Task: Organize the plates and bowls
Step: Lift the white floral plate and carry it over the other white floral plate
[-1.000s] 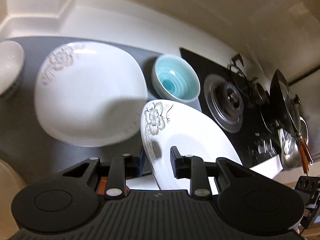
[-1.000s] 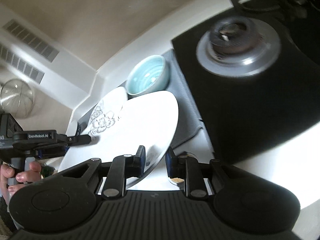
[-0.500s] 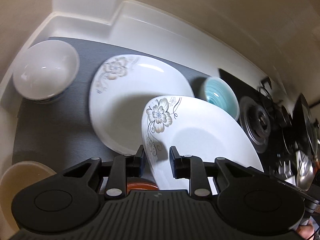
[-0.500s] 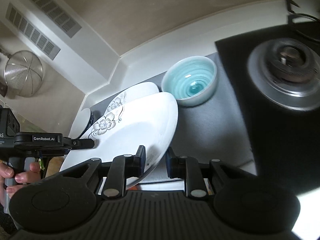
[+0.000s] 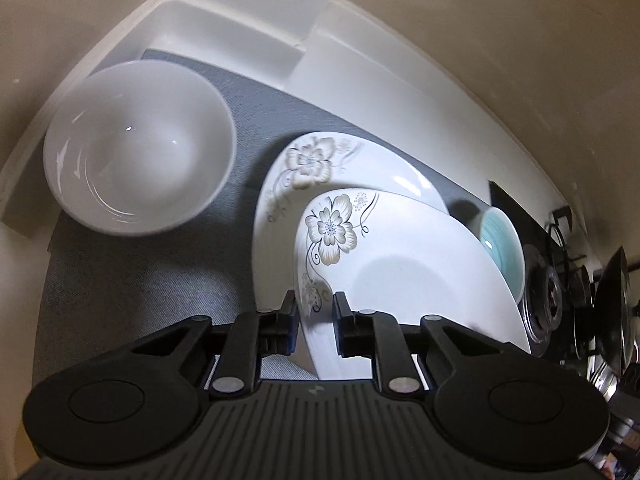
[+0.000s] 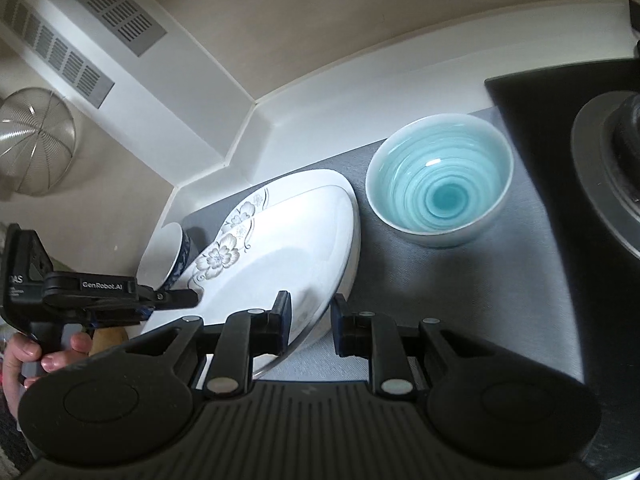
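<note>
A white flowered plate (image 5: 400, 280) (image 6: 280, 260) hangs tilted between both grippers, just above a matching plate (image 5: 360, 160) (image 6: 304, 182) that lies on the grey mat (image 5: 140, 280). My left gripper (image 5: 315, 304) (image 6: 188, 300) grips the flowered end of the upper plate's rim, its jaws closing tighter. On the opposite rim my right gripper (image 6: 310, 308) is shut. A white bowl (image 5: 140, 148) (image 6: 164, 252) stands left of the plates, and a light blue bowl (image 5: 502, 248) (image 6: 440, 184) stands to their right.
A black gas stove (image 5: 548, 300) (image 6: 608, 168) with a dark pan (image 5: 612, 300) borders the mat on the right. White counter edges and the wall corner close in behind. A wire strainer (image 6: 36, 140) hangs at far left. A person's hand (image 6: 24, 360) holds the left gripper.
Both grippers carried the flowered plate leftward, away from the stove, until it hangs over the matching plate. The white bowl has come nearer in the left wrist view.
</note>
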